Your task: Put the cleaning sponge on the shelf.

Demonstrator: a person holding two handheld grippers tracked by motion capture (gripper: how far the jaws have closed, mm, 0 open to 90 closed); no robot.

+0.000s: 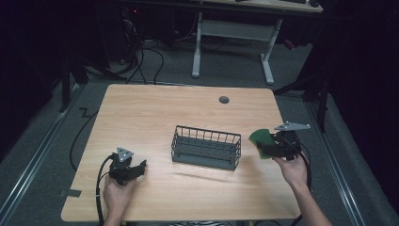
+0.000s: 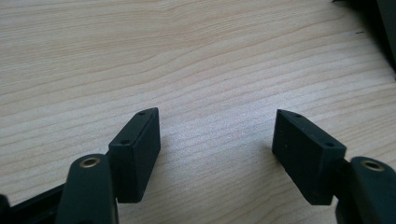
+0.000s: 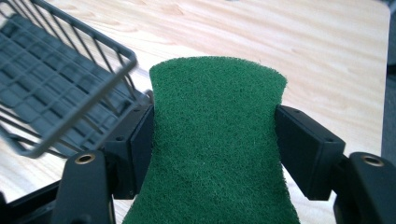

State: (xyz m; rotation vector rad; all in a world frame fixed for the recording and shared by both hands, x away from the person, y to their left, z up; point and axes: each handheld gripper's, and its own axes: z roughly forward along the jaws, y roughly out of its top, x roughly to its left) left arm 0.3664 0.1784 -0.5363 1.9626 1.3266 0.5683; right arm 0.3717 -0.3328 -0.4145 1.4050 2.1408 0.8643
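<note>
Two grippers up: your right gripper (image 1: 269, 147) pinches the green fibrous scouring pad (image 3: 217, 149) just beside the dark wire basket (image 1: 206, 147); your left gripper (image 2: 215, 144) rests spread wide over the pale wooden table (image 1: 155, 113).

A light wooden counter (image 1: 155, 113) has a round grey grommet (image 1: 224, 100) near its far edge; a white-legged desk (image 1: 235, 33) stands beyond it.

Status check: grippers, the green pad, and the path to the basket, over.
Right gripper shut on green scouring pad, beside wire basket. Left gripper open, low over bare table. Nothing between pad and basket.
</note>
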